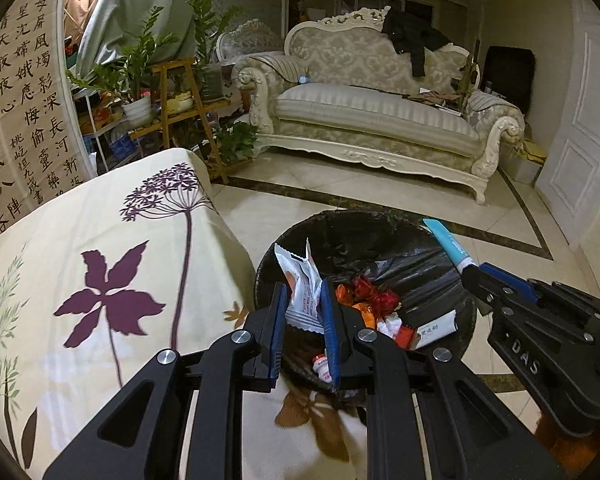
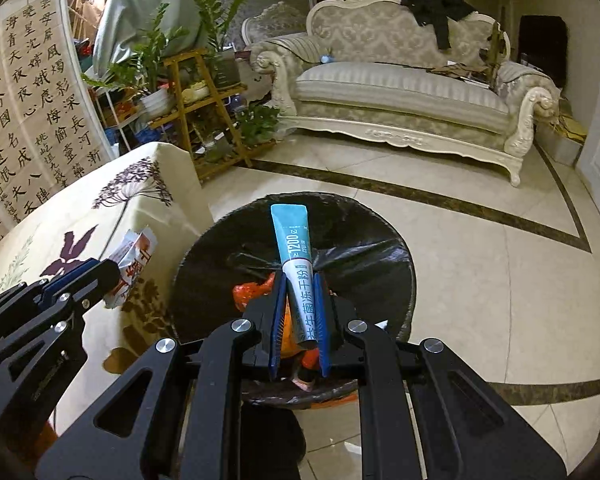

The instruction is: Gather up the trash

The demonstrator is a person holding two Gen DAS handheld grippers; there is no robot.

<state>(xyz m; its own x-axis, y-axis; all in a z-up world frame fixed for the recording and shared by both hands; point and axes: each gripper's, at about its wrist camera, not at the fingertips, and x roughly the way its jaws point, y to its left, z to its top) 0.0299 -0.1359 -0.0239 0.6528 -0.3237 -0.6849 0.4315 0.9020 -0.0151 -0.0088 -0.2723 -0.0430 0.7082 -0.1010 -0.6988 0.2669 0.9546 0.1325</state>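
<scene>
Floral-clothed table (image 1: 100, 280) beside lined bin (image 1: 380, 232), sofa (image 1: 380, 120) beyond.

**Ornate sitting room with marble floor**

A cream carved sofa (image 1: 380, 116) stands against the far wall, with a black garment (image 1: 414, 38) draped over its backrest. The floor (image 1: 340, 196) is glossy pale tile crossed by a dark inlaid border. On the left hangs a large calligraphy scroll (image 1: 24, 112), beside a wooden plant stand (image 1: 180, 112) crowded with leafy potted plants (image 1: 140, 56). A grey-green curtain (image 1: 140, 12) hangs behind them. A white panelled door (image 1: 580, 140) fills the right side. A floral cloth covers the counter (image 1: 100, 280) in the near left.
</scene>
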